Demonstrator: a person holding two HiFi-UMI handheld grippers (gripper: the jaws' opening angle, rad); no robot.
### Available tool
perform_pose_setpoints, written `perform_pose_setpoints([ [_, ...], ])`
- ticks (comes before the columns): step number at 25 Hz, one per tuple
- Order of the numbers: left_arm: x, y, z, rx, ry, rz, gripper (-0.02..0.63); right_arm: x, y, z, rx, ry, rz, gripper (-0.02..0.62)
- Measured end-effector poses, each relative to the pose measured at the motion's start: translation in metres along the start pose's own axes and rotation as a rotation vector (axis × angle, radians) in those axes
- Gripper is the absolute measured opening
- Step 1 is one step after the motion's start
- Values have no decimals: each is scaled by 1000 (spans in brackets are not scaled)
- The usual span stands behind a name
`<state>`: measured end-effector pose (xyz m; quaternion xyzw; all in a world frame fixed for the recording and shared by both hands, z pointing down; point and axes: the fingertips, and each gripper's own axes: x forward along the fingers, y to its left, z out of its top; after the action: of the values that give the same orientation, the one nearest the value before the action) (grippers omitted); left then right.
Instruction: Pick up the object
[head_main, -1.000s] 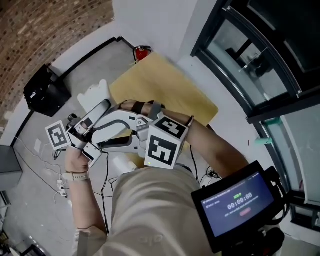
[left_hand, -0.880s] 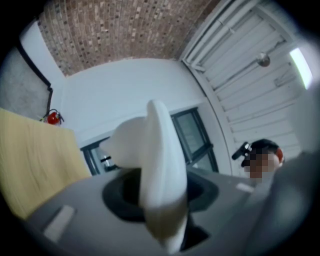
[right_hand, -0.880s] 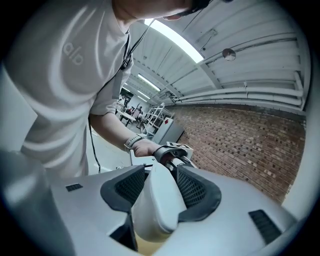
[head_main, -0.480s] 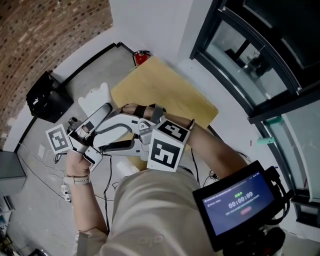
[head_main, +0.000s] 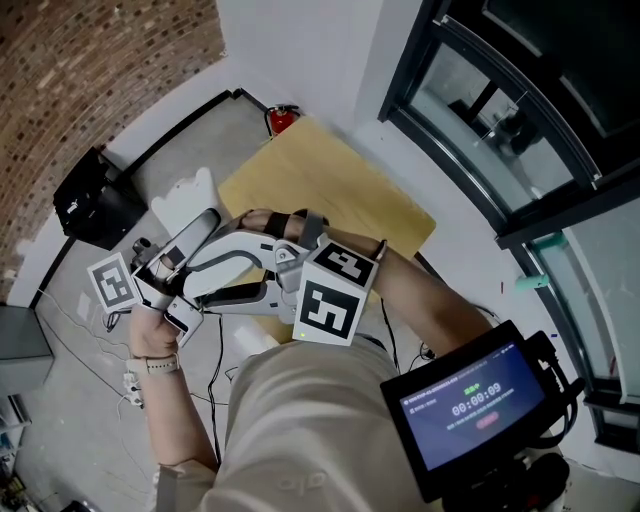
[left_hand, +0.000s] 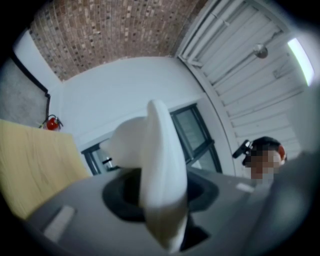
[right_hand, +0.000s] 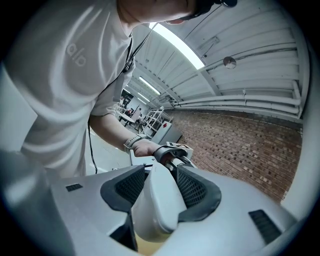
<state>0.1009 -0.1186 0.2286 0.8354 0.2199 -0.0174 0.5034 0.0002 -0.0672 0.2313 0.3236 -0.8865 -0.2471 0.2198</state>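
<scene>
Brick wall (head_main: 90, 70) fills the upper left of the head view, with grey floor (head_main: 190, 135) below it and dark window frames (head_main: 500, 130) along the right. A bare pale-wood tabletop (head_main: 340, 190) sits mid-frame. You hold both grippers raised and crossed over its near edge, in front of your chest. Left gripper (left_hand: 160, 165): the two white jaws lie closed on each other with nothing between them. Its view takes in the tabletop at left and a red fire extinguisher (left_hand: 50, 122) by the wall. Right gripper (right_hand: 157, 192): clenched, jaws pressed together, nothing held, pointing toward your left hand (right_hand: 142, 146). Which thing you are to pick up cannot be told from these views. A white lobed item (head_main: 185, 195) lies on the floor just beside the tabletop's upper left edge, apart from both grippers. A black box (head_main: 90, 195) stands at far left, and a lit screen (head_main: 475, 405) shows at lower right.
</scene>
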Motion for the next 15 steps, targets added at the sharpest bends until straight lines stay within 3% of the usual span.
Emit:
perform_pose_setpoints([
  [15,0,-4,0,5,-5,9,160,-2,0,4,-5,-7,3,206],
])
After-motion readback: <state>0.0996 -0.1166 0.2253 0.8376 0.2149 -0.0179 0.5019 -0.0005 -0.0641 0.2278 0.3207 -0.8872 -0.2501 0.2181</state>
